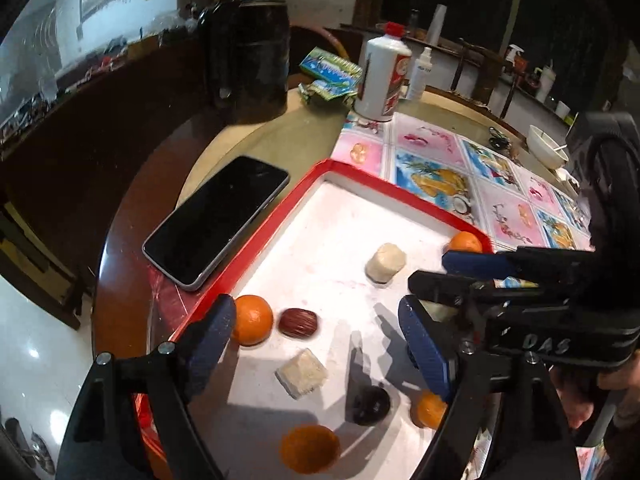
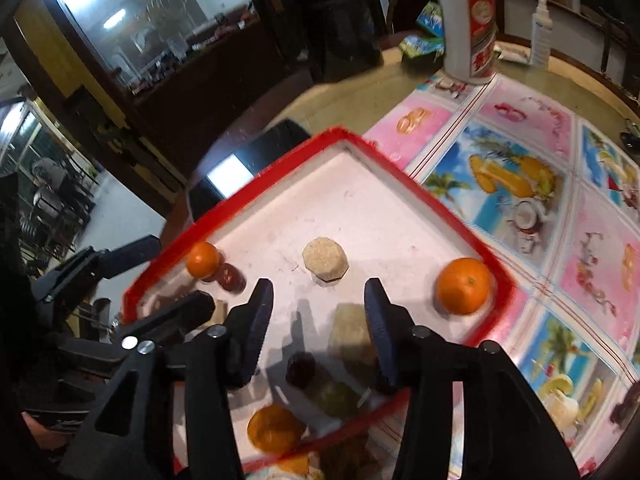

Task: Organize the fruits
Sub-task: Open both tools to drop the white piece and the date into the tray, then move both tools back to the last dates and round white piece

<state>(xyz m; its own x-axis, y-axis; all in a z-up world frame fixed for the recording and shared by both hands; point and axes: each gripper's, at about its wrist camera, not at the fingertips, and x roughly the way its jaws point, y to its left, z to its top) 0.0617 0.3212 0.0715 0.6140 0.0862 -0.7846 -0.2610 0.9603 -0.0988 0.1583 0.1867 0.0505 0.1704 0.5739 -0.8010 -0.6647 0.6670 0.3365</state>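
A red-rimmed white tray (image 1: pixel 352 176) (image 2: pixel 400 172) holds the fruit. My left gripper (image 1: pixel 320 344) is open low over its near side; a red date (image 1: pixel 298 322) and a beige cube (image 1: pixel 302 372) lie between the fingers, and an orange (image 1: pixel 252 320) sits against the left finger. Closer in lie a dark plum (image 1: pixel 372 404) and two more oranges (image 1: pixel 430 410) (image 1: pixel 310 454). My right gripper (image 2: pixel 320 320) is open and empty above the tray, behind a beige octagonal block (image 2: pixel 325 260). An orange (image 2: pixel 463 286) rests in the right corner. A green fruit (image 2: pixel 336 396) lies beside the plum (image 2: pixel 301 368).
A black phone (image 1: pixel 218 220) lies left of the tray near the round table's edge. Behind stand a dark jar (image 1: pixel 248 60), green packets (image 1: pixel 328 74), a white bottle (image 1: pixel 382 76) and a spray bottle (image 1: pixel 420 74). A fruit-printed mat (image 2: pixel 520 184) covers the right; a bowl (image 1: pixel 546 146) sits far right.
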